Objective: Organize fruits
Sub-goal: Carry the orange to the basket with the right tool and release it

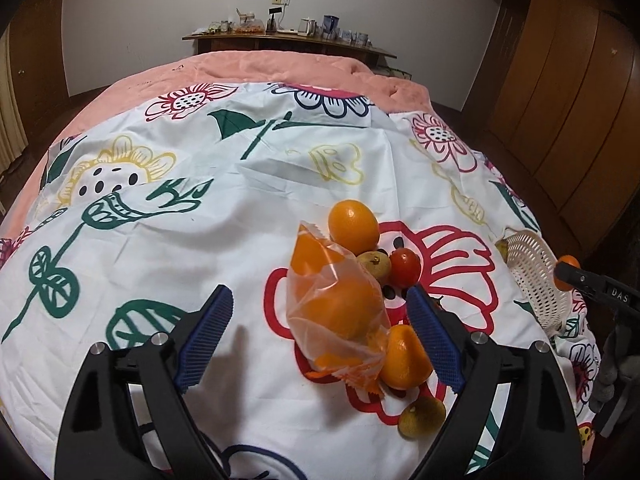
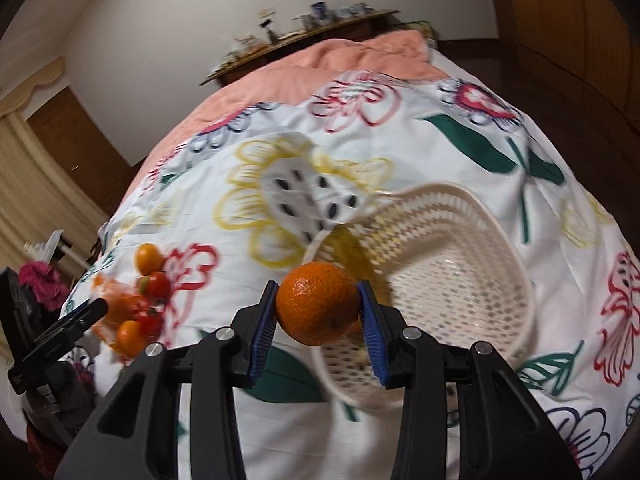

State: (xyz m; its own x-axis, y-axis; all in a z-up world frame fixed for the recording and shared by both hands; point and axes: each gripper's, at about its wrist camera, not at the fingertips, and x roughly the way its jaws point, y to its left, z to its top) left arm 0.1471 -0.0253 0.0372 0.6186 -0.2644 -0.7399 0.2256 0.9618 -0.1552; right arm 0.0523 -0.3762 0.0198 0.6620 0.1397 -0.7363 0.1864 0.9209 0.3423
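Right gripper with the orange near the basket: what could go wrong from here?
1. The right gripper pinches the orange only at its sides; it could slip out short of the white basket.
2. The basket looks tipped on the soft bedspread, so fruit may roll out.
3. The open left gripper could snag the plastic bag.

A home bedroom: bed under floral sheet, wooden wardrobes, cluttered sideboard.

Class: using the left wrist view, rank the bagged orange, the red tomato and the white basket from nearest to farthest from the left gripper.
1. Bagged orange, between the left gripper's open fingers.
2. Red tomato, just beyond the right fingertip.
3. White basket, far right, at the cloth's edge.
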